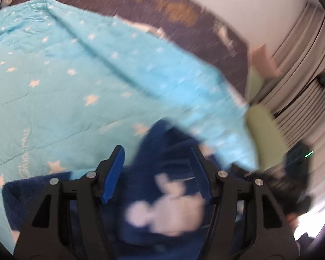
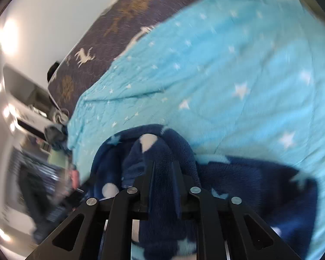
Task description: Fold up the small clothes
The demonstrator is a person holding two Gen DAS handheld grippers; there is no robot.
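Observation:
A small dark blue fleece garment with pale star and cloud prints lies on a light blue star-print blanket. My left gripper is open, its blue-padded jaws wide apart above the garment, with fleece between and below them. In the right wrist view my right gripper is shut on a bunched fold of the same garment, which rises between the jaws and drapes to the right. Both views are motion-blurred.
The blanket covers a dark bedspread with deer and gold prints. A pale green and pink object and a white slatted unit stand at the right. Furniture and clutter sit beyond the bed's left edge.

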